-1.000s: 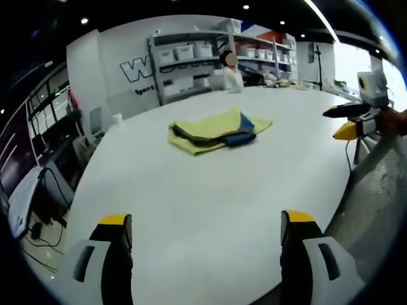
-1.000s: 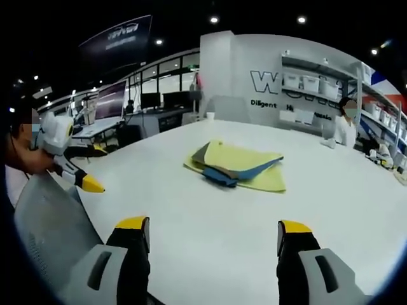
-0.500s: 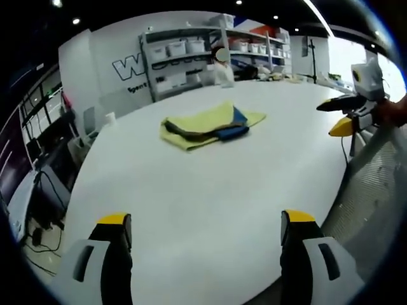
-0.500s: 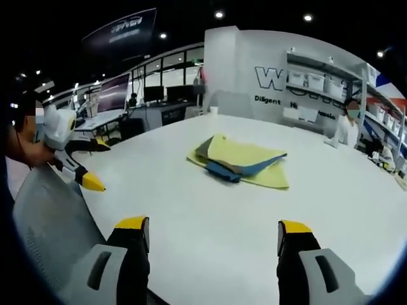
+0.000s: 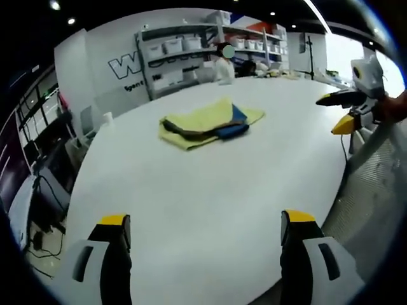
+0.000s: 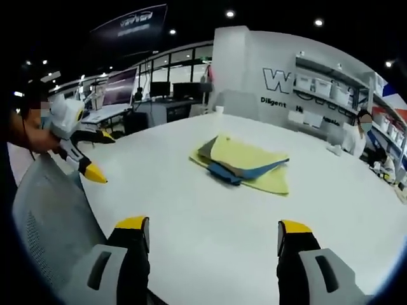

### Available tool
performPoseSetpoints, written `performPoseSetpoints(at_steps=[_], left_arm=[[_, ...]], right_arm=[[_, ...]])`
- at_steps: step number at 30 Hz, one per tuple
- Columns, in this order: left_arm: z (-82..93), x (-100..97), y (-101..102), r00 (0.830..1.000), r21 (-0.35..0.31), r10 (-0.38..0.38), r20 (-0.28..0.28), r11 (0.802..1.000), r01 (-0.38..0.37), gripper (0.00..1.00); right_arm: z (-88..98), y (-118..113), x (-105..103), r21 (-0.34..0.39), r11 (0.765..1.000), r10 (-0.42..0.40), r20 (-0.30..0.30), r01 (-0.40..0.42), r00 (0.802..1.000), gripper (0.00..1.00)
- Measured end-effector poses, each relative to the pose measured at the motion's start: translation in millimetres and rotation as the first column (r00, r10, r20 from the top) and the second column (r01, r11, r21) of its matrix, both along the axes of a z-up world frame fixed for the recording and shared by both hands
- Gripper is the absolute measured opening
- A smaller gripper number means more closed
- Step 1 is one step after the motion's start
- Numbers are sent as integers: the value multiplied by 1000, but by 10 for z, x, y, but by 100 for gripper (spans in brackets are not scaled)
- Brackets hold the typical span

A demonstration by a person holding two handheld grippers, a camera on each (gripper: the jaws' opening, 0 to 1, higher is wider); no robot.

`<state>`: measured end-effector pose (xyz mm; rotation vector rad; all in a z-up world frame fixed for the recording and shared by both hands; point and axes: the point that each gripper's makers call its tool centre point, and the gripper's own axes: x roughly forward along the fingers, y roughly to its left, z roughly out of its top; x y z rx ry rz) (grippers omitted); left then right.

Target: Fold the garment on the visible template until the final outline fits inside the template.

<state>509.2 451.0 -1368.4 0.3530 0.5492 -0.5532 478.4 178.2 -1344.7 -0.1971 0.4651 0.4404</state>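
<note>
Lying folded on the table point(image 5: 210, 190), garment point(image 5: 206, 122) perhaps hides its template.

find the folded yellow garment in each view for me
Left gripper view: folded yellow garment lies upper centre on the white table.
Right gripper view: it lies right of centre, on the same table.
Shared landmark: the shelving with white bins beyond the garment.

A broad white table point(image 5: 210, 190) point(image 6: 210, 210) with a rounded edge carried a folded garment point(image 5: 210, 121) point(image 6: 245, 164), yellow over grey and blue layers, lying flat near the middle. A small white cup point(image 5: 108, 118) point(image 6: 219, 109) stood at the far edge, well apart from the garment.
</note>
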Motion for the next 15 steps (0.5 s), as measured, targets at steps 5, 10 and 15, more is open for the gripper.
performPoseSetpoints(at_steps=[5, 10, 15], left_arm=[[205, 244, -54, 998, 9, -45, 52, 999, 45, 99], [276, 462, -217, 993, 2, -88, 84, 996, 88, 99], [259, 573, -321, 989, 4, -120, 87, 993, 120, 99]], right_arm=[[140, -114, 126, -47, 999, 13, 32, -12, 999, 80], [250, -245, 295, -36, 999, -8, 45, 9, 999, 81], [299, -274, 421, -40, 999, -1, 55, 3, 998, 80]])
